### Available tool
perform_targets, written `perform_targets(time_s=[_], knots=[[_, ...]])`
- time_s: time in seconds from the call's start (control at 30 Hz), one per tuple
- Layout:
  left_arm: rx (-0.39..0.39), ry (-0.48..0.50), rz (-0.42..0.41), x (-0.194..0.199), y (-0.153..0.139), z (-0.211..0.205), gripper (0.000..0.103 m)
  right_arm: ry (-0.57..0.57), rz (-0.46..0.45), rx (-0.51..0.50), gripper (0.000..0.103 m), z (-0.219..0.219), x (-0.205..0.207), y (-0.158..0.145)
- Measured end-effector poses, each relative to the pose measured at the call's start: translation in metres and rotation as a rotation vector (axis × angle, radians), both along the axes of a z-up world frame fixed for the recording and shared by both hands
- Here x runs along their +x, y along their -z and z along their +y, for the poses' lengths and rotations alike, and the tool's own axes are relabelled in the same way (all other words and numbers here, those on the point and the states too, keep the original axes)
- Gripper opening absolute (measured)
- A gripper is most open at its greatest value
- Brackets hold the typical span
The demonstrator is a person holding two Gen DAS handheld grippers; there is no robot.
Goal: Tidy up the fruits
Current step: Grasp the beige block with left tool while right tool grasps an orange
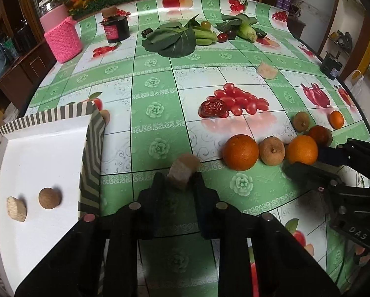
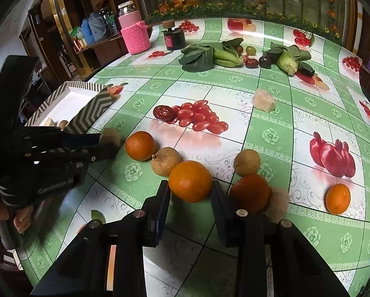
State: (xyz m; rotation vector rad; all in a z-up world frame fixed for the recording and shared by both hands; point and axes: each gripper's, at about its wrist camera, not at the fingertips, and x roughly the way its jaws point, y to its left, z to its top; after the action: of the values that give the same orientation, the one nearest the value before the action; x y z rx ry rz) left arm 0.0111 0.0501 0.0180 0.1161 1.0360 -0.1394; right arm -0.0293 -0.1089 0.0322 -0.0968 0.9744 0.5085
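Orange beside the tray: right gripper pinches it; left gripper clamps a cork, likely for sorting.

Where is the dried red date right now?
The date lies mid-table at the left edge of the tomatoes printed on the cloth, beyond the row of oranges, in both views.

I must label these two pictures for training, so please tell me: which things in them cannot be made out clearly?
- Pale blurred piece, right wrist view: half hidden behind a dark orange, so what it is stays unclear.
- Tray, left wrist view: its near corner is covered by the left tongs; the picture edge cuts its left side.
- Label on the dark jar: too small to read in either view.
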Motion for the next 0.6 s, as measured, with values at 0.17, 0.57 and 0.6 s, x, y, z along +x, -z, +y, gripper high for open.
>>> perform_targets(time_s=[0.17, 0.57, 0.6], knots=[[-0.034, -0.004, -0.02, -0.009, -0.009, 0.005, 0.02, 0.012, -0.006, 0.039, 0.034, -0.007, -0.01, -0.007], [-0.087, -0.022, -0.051, -0.039, -0.029, 0.021, 0.02, 0.007, -0.02, 0.073, 0.034, -0.002, -0.036, -0.02], [-0.084, -0.026, -0.058, -0.042, -0.031, 0.023, 0.02, 0.004, -0.022, 0.073, 0.034, 0.0, -0.037, -0.022]])
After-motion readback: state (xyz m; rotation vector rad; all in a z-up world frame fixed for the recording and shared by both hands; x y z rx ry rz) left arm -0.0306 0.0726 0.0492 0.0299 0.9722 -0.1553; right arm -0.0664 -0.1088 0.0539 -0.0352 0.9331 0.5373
